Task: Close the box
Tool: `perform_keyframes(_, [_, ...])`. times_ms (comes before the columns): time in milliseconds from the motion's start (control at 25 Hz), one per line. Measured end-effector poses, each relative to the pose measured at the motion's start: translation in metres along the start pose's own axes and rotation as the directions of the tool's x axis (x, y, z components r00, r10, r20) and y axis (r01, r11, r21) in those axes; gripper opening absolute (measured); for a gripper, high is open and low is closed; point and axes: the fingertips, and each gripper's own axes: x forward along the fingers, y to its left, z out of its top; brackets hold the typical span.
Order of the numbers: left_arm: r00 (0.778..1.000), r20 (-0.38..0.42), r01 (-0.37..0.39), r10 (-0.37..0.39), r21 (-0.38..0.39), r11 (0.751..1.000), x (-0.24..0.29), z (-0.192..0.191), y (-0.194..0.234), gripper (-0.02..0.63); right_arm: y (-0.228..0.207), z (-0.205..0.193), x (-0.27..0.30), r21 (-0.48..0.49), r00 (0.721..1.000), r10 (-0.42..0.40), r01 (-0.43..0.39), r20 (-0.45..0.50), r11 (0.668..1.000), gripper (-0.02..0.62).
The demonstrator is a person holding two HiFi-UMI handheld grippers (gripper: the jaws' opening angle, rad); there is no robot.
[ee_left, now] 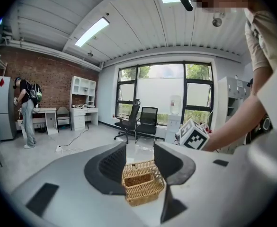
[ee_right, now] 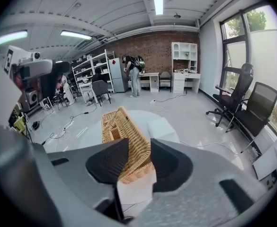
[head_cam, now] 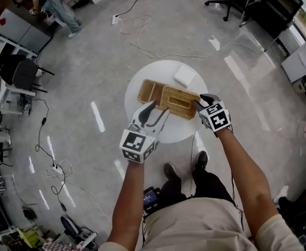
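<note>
Head view: box (head_cam: 169,99) by right gripper (head_cam: 199,103).

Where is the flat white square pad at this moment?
In the head view, the flat white square pad lies at the far right edge of the round white table, just beyond the woven wicker box.

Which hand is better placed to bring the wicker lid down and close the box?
Right: the right gripper has its open jaws astride the tilted lid. The left gripper hovers open, short of the box.
</note>
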Motion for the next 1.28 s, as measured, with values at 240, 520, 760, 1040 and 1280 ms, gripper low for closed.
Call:
perform_keyframes(240, [1.000, 0.026, 0.001, -0.002, 0.056, 0.998, -0.028, 0.036, -0.009, 0.176, 0.001, 0.037, -0.024, -0.030, 0.999, -0.017, 0.019, 0.041, 0.999, 0.140])
perform_keyframes(520, [0.998, 0.063, 0.000, -0.006, 0.103, 0.995, -0.063, 0.082, -0.027, 0.176, 0.027, 0.100, -0.083, -0.091, 0.983, -0.009, 0.026, 0.185, 0.996, 0.126])
perform_keyframes(760, [0.994, 0.107, -0.002, -0.012, 0.136, 0.991, -0.099, 0.124, -0.043, 0.169, 0.080, 0.181, -0.180, -0.161, 0.918, 0.068, -0.004, 0.392, 0.987, -0.005])
perform_keyframes(1040, [0.980, 0.198, -0.016, -0.006, 0.111, 0.994, -0.152, 0.172, -0.059, 0.118, 0.156, 0.248, -0.297, -0.296, 0.849, 0.177, -0.026, 0.498, 0.955, -0.009])
perform_keyframes(1280, [0.965, 0.261, -0.032, 0.002, 0.110, 0.993, -0.194, 0.214, -0.074, 0.080, 0.183, 0.253, -0.338, -0.318, 0.857, 0.183, -0.024, 0.482, 0.948, -0.009])
